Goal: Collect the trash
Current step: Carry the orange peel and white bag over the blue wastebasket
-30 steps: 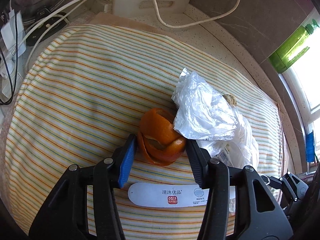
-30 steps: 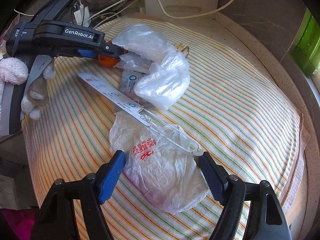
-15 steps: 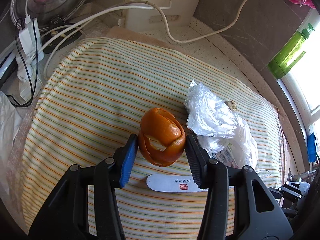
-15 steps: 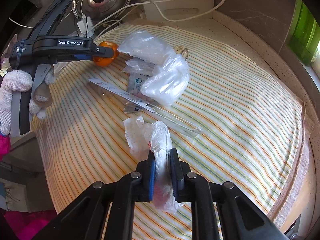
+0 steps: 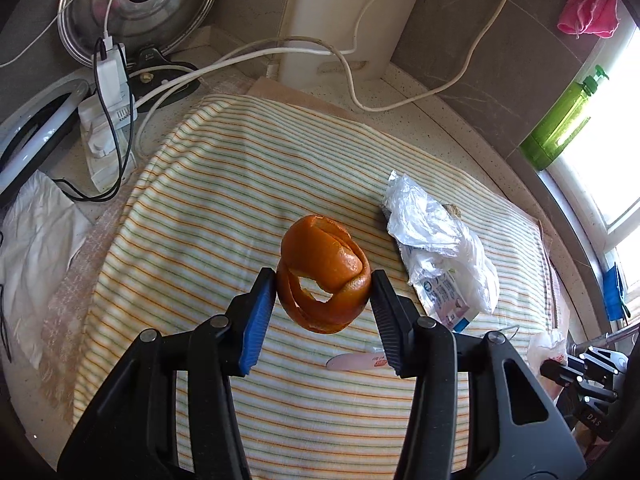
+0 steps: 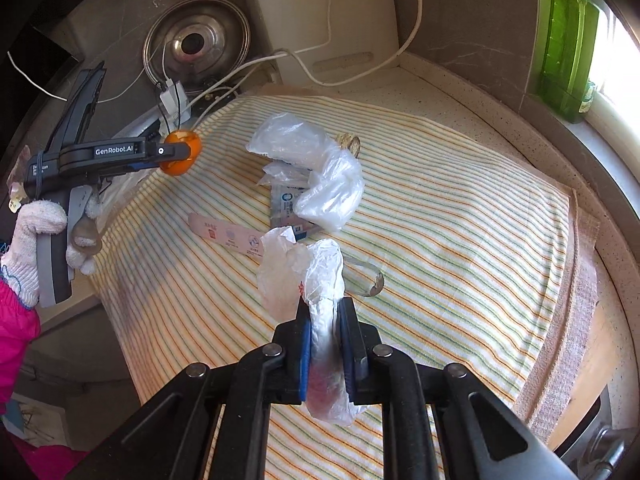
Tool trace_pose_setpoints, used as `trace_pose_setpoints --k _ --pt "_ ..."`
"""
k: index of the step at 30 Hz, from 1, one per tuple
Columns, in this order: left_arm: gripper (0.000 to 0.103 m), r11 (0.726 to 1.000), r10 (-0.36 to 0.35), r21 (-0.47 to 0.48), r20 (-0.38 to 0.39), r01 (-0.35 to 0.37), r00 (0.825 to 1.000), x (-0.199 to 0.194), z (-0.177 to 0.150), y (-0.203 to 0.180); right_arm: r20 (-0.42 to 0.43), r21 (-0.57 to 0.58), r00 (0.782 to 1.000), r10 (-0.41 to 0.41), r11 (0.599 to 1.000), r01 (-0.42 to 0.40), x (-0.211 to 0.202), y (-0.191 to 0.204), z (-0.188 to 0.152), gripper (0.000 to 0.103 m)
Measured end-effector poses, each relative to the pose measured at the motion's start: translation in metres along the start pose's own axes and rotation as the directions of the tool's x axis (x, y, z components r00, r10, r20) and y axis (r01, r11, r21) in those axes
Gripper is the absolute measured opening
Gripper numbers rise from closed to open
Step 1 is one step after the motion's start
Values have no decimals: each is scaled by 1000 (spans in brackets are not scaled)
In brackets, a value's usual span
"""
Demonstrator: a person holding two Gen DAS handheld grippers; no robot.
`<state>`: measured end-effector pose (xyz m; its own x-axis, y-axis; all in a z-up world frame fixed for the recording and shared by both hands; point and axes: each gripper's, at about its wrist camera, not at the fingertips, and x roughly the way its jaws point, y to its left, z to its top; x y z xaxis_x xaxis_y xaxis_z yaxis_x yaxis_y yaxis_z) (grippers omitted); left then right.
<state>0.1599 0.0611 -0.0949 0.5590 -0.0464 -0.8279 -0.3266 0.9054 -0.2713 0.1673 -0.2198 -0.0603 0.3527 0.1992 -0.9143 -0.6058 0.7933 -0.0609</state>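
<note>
My left gripper [image 5: 324, 284] is shut on a curled orange peel [image 5: 326, 270] and holds it above the striped cloth [image 5: 224, 200]; the peel also shows in the right wrist view [image 6: 182, 152]. My right gripper [image 6: 325, 320] is shut on a crumpled plastic bag with red print [image 6: 308, 276], lifted off the cloth. On the cloth lie a heap of clear plastic bags [image 6: 320, 172], a printed wrapper [image 6: 286, 204] and a long white package strip [image 6: 228, 236].
A pot lid [image 5: 136, 4], a white charger with cables [image 5: 110, 76] and a white appliance [image 5: 344, 12] stand at the back. A green bottle [image 5: 564, 120] stands by the window. White paper [image 5: 36, 248] lies left of the cloth.
Both grippers have risen from the cloth. The left lifted the orange peel up and away. The right, shut on the bag half a second ago, lifted it.
</note>
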Motion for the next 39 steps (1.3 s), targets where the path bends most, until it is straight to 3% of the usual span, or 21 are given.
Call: trace_pose_setpoints --k 17,39 --pt "49 1000 -23 5 25 23 999 -66 -59 32 76 34 995 61 997 -64 -34 51 -19 11" --pt "49 999 5 -45 -33 -6 999 -132 -170 114 6 -10 987 163 987 -162 -23 174 -77 11"
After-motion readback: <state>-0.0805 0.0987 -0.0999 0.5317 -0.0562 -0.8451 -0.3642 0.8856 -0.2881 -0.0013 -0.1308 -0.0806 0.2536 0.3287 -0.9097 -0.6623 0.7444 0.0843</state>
